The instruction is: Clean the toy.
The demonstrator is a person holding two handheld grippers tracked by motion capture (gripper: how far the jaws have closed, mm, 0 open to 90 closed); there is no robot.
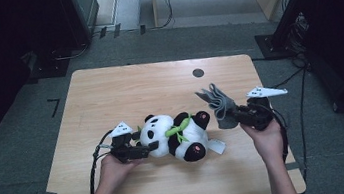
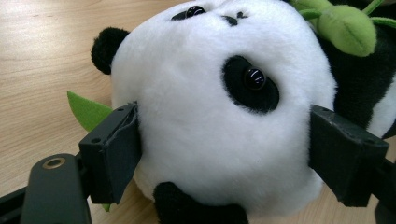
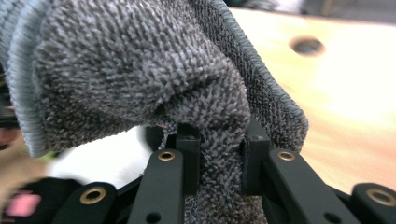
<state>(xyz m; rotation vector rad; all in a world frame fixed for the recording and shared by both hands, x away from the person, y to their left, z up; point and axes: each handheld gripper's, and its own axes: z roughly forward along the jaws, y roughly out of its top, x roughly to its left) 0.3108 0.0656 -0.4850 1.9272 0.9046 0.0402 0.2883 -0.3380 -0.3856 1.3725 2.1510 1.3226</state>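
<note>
Panda (image 1: 177, 135) is my landmark here: the plush toy lies on its back on the near half of the wooden table (image 1: 109, 92), head toward my left, feet with pink soles toward my right, a green bamboo sprig (image 1: 180, 126) across its chest. My left gripper (image 1: 147, 148) sits at the head end, and in the left gripper view its jaws stand wide apart with the pads pressed into both sides of the white head (image 2: 219, 116), the fur bulging around them. I read that as a steadying hold: with the head pinned, the toy cannot slide or roll while the other hand works on it.

My right gripper (image 1: 230, 115) is just past the panda's feet, off the table surface. Its jaws are nearly together, pinching a fold of the grey microfibre cloth (image 3: 140, 70), and the rest of the cloth bunches and flares above the grip. In the high view the cloth (image 1: 217, 103) stands up like a fan beside the raised foot, not touching the toy as far as I can tell.

My judgement: the cloth is gathered that way to make a pad for wiping, and the belly or feet come next. A white tag (image 1: 217, 146) lies on the table by the lower foot.
</note>
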